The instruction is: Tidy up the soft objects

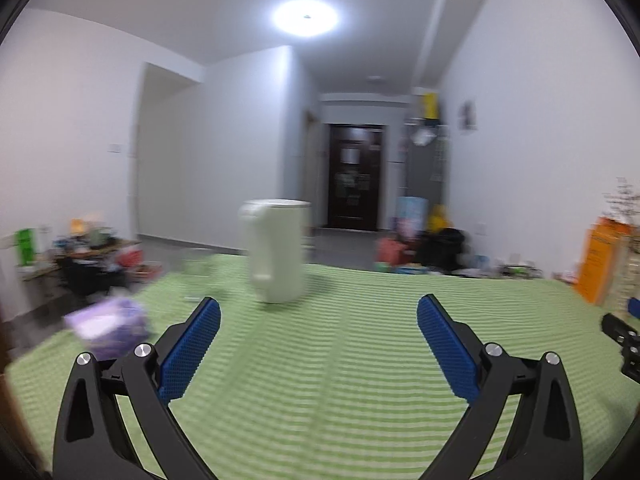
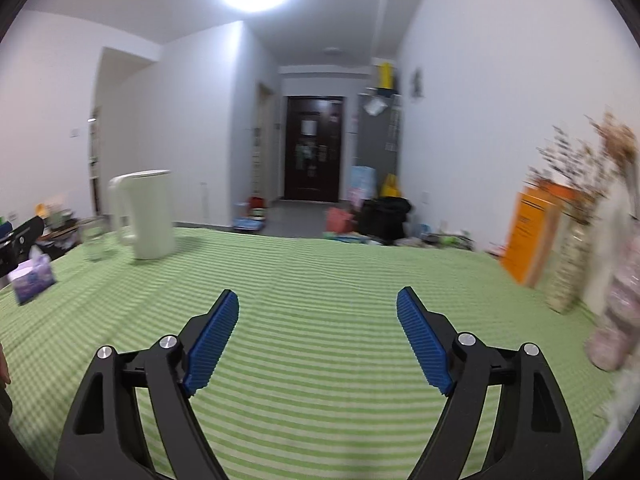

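Observation:
Both grippers hover above a table with a green striped cloth [image 1: 340,360] [image 2: 312,280]. My left gripper [image 1: 318,312] is open, nothing between its blue pads. A purple tissue pack [image 1: 110,326] lies just left of its left finger; in the right wrist view the same pack [image 2: 34,282] sits at the far left. My right gripper [image 2: 318,304] is also open and empty. A pink and white plush toy [image 2: 616,312] stands blurred at the right edge, right of the right finger.
A white kettle [image 1: 278,250] [image 2: 144,214] stands at the table's far side with a clear glass [image 2: 94,240] beside it. An orange box [image 2: 532,236] [image 1: 604,260] and a vase of dried flowers [image 2: 572,264] stand on the right. The left gripper [image 2: 20,240] shows at that view's left edge.

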### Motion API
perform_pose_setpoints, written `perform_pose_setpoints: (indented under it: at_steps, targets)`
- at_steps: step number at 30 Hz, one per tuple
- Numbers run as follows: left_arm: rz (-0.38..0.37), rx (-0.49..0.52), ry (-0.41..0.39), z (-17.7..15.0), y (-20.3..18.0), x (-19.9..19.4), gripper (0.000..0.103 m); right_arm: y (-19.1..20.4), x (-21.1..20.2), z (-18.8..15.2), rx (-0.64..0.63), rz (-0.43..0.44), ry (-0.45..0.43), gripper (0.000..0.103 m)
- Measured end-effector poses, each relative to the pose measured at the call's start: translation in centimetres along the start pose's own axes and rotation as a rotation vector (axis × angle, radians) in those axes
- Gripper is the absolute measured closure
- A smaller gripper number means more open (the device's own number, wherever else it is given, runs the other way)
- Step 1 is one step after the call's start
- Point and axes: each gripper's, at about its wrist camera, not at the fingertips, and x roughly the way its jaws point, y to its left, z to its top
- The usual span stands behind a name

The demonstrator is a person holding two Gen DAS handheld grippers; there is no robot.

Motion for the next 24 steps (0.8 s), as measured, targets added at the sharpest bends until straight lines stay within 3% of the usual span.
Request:
perform_pose_setpoints:
  at_steps: [3, 9, 24]
  targets:
    - [-0.077, 0.011, 0.005, -1.1, -3.2, 0.8, 0.007, -2.9, -0.8, -0.6, 0.029, -0.043, 0.013, 0.025]
    - [-0.106, 0.054, 0.017, -1.7, -6.5, -0.1, 0.007, -5.2, -2.1, -1.3, 0.061, -0.067, 0.015, 0.025]
    - [-0.123, 0.05, -0.001, -0.2, -4.5, -6.9, 0.007, -3.2, -5.7, -1.0, 0.051, -0.027, 0.015, 0.025]
